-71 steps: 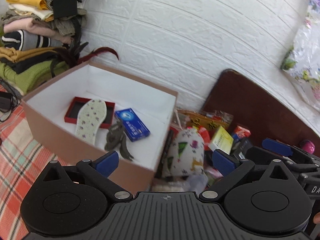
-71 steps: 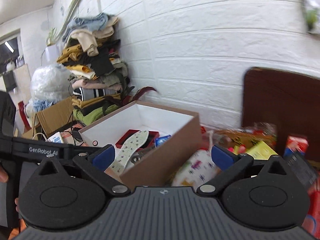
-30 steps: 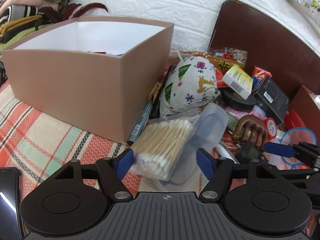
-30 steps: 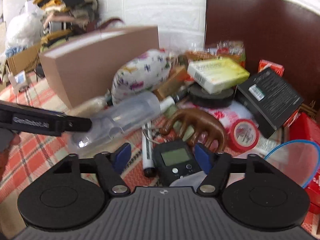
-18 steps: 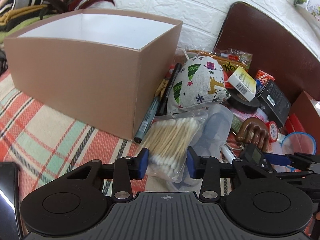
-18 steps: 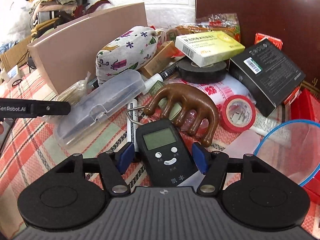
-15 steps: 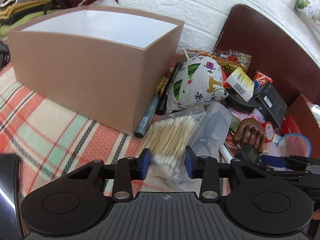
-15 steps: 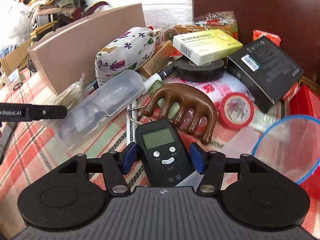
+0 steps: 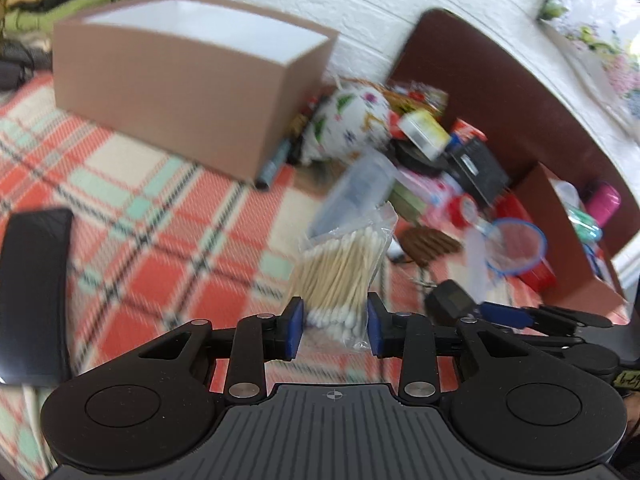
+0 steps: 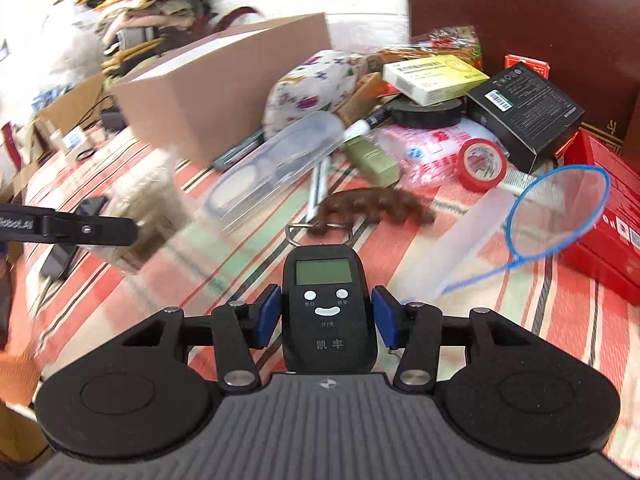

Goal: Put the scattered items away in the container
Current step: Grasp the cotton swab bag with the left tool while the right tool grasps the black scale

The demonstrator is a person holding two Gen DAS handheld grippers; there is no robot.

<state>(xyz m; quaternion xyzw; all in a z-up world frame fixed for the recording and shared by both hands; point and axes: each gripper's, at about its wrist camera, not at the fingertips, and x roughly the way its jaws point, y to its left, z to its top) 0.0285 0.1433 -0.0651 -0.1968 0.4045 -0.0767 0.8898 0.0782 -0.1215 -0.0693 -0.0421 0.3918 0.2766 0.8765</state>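
Note:
My left gripper (image 9: 334, 328) is shut on a clear bag of cotton swabs (image 9: 340, 268), which hangs clear of the plaid cloth. The brown cardboard box (image 9: 176, 80), white inside, stands at the upper left, some way beyond it. In the right wrist view a black digital hand scale (image 10: 326, 280) sits between the blue pads of my right gripper (image 10: 327, 318). Its jaws are closing and both pads touch the scale's sides. The same box (image 10: 224, 84) lies to the upper left there. One left finger (image 10: 80, 230) reaches in from the left edge.
A pile lies right of the box: a patterned pouch (image 10: 312, 80), a clear case (image 10: 276, 160), a brown wooden comb (image 10: 372, 204), a red tape roll (image 10: 482, 164), a black carton (image 10: 528, 112), a red box (image 10: 600, 216). A black phone (image 9: 36, 292) lies at the left.
The left jaws closed on the swab bag and drew it back out of the pile. The right jaws narrowed onto the scale and pulled it away from the wooden comb.

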